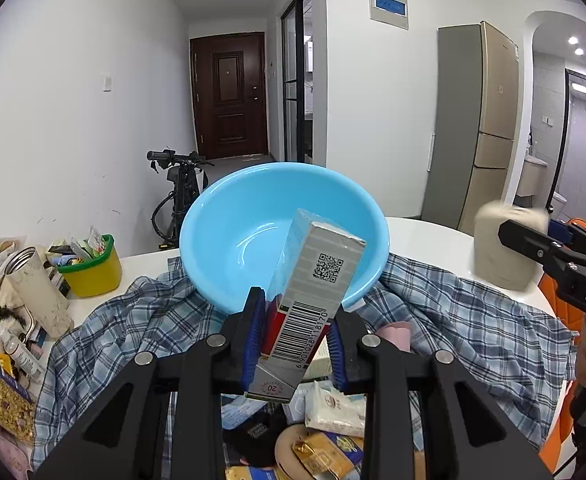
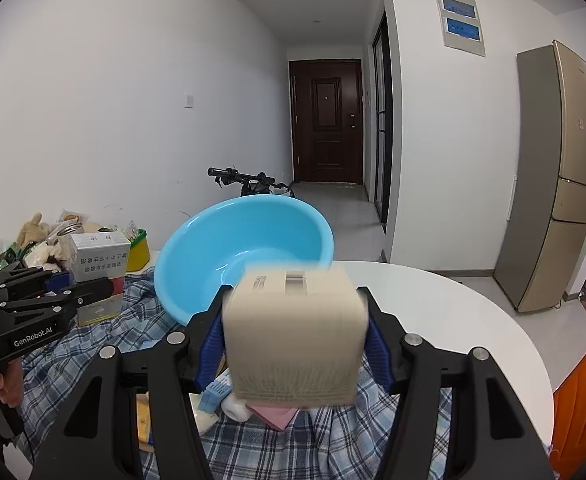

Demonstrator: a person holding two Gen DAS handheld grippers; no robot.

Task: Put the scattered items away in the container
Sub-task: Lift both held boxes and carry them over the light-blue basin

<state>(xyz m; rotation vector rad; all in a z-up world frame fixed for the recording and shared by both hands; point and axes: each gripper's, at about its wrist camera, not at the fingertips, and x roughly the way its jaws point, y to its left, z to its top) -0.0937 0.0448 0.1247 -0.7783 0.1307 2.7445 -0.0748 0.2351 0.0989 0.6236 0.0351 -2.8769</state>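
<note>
My left gripper (image 1: 296, 338) is shut on a grey and red carton (image 1: 313, 292) with a barcode and QR code, held tilted in front of the blue basin (image 1: 229, 232). In the right wrist view the left gripper (image 2: 89, 292) and its carton (image 2: 99, 260) sit at the left. My right gripper (image 2: 293, 344) is shut on a beige box (image 2: 293, 336), blurred, held just in front of the basin (image 2: 213, 264). In the left wrist view the right gripper (image 1: 533, 240) holds the box (image 1: 505, 252) at the right. The basin looks empty and rests tilted on a plaid shirt (image 1: 473, 320).
A white round table (image 2: 453, 320) carries the shirt. Packets, wipes and snacks (image 1: 329, 432) lie below my left gripper. A yellow tub (image 1: 93, 268), a steel tumbler (image 1: 33, 288) and bottles crowd the left. A pink item (image 2: 273, 416) lies under the box. A scooter stands behind.
</note>
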